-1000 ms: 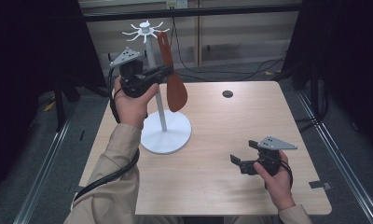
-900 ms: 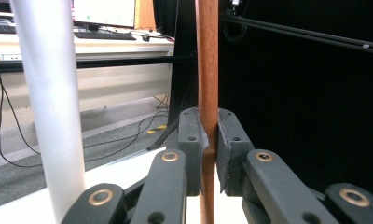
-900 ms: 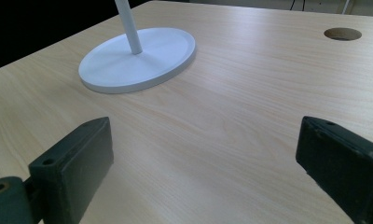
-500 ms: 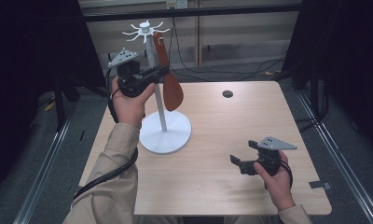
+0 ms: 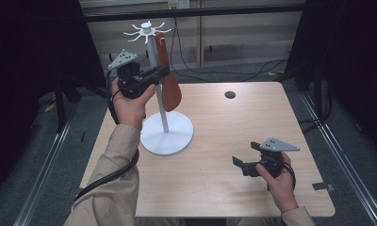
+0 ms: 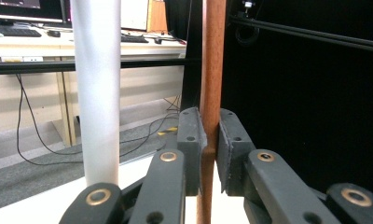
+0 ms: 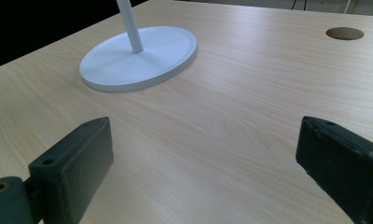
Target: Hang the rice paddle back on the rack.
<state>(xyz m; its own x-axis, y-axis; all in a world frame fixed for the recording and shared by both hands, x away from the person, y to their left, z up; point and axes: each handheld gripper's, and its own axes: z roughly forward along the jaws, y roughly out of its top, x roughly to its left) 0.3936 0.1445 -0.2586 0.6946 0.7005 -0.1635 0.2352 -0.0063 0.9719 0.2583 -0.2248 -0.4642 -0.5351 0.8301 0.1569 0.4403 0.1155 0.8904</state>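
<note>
At the left of the table (image 5: 215,188), the left gripper (image 5: 164,71) is raised beside the white stand (image 5: 167,136), its jaws clamped on the handle of a brown wooden spatula (image 5: 169,89) (the left gripper view shows the pads (image 6: 192,140) pressed against the handle from both sides). Compared with a second ago, the hand has carried the spatula a little higher, so the blade that hung low beside the pole now sits further up, and the handle's top reaches close to the hooks (image 5: 147,31) at the stand's crown; whether it touches a hook I cannot tell. The spatula hangs nearly upright, just beside the pole (image 6: 97,88) and clear of the table. Further right, a small dark hole (image 5: 230,94) marks the tabletop. Near the front right corner, the right gripper (image 5: 238,163) sits low over the wood in the same place as before, its jaws spread wide with bare table between them.
</note>
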